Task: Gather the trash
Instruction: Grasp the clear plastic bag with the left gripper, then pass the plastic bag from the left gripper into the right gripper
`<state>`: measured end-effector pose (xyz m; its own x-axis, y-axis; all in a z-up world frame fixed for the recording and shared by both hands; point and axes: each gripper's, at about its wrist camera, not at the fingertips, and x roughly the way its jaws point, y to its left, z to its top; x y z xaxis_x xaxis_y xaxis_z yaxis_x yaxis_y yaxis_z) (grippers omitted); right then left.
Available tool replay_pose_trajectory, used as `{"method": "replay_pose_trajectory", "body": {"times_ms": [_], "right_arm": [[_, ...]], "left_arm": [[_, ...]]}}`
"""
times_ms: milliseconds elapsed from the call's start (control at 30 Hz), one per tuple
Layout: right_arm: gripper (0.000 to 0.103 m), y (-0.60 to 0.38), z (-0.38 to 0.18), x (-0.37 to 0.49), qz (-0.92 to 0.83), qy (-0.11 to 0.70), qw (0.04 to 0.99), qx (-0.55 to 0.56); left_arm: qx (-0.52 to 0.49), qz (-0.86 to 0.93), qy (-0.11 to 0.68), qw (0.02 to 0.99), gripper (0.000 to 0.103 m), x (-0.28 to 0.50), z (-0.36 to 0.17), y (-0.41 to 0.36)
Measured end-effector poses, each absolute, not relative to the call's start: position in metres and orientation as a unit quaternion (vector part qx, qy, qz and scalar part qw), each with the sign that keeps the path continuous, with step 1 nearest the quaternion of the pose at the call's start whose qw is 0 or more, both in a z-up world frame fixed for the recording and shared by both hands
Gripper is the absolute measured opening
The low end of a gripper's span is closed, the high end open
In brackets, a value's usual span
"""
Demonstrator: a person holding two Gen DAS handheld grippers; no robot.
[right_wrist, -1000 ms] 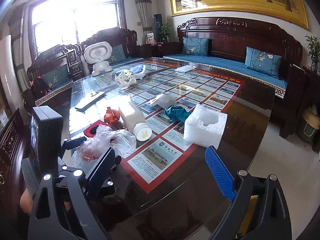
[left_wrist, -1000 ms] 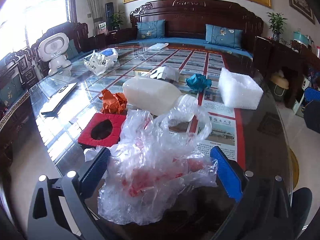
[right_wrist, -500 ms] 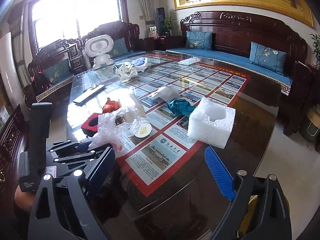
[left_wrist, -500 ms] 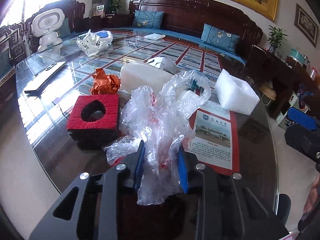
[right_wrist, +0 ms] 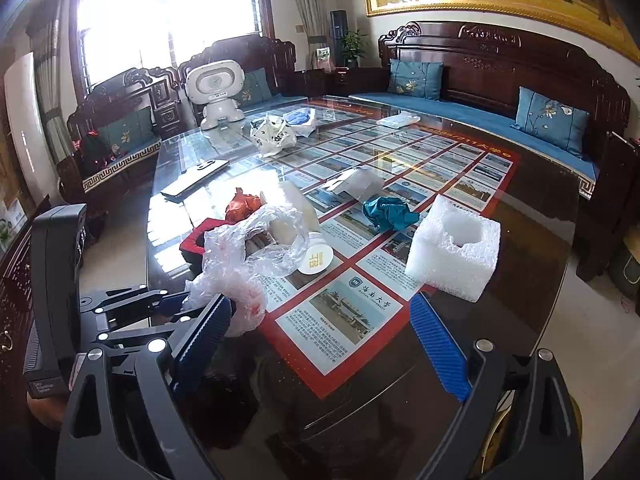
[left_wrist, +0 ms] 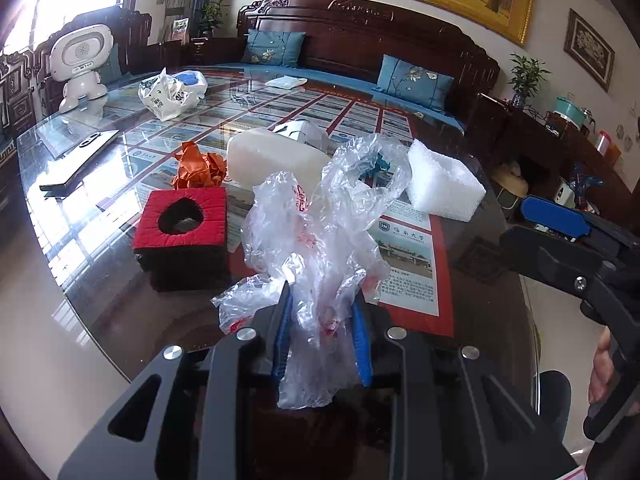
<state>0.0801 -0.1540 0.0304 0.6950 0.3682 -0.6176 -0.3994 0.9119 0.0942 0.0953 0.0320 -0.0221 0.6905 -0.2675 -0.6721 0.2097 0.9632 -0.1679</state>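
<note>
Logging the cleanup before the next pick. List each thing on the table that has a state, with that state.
left gripper: shut on the clear plastic bag
clear plastic bag: crumpled, pinched at its near end
right gripper: open, empty
white plastic jug: on its side, capped
white foam block: hollow facing up
red box: round opening on top
orange wrapper: crumpled
teal wrapper: crumpled

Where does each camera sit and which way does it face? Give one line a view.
Left wrist: on the left gripper, angled down across the glass table; its fingers pinch the clear plastic bag; the right gripper and a hand show at right.
Right wrist: on the open right gripper, facing the sofa; the left gripper shows at left.
Shared: bag, white foam block, red box.
</note>
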Motion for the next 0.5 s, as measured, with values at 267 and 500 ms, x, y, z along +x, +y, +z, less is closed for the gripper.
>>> {"method": "replay_pose_trajectory", "body": {"times_ms": [267, 500], "right_arm": [[0.088, -0.14, 0.033, 0.088, 0.251, 0.335, 0.908, 0.001], [0.088, -0.124, 0.032, 0.102, 0.312, 0.364, 0.875, 0.065]], "left_arm": [[-0.021, -0.155, 0.345, 0.926, 0.027, 0.076, -0.013, 0.039], [-0.011, -0.193, 0.325, 0.926, 0.027, 0.058, -0.002, 0.028]]}}
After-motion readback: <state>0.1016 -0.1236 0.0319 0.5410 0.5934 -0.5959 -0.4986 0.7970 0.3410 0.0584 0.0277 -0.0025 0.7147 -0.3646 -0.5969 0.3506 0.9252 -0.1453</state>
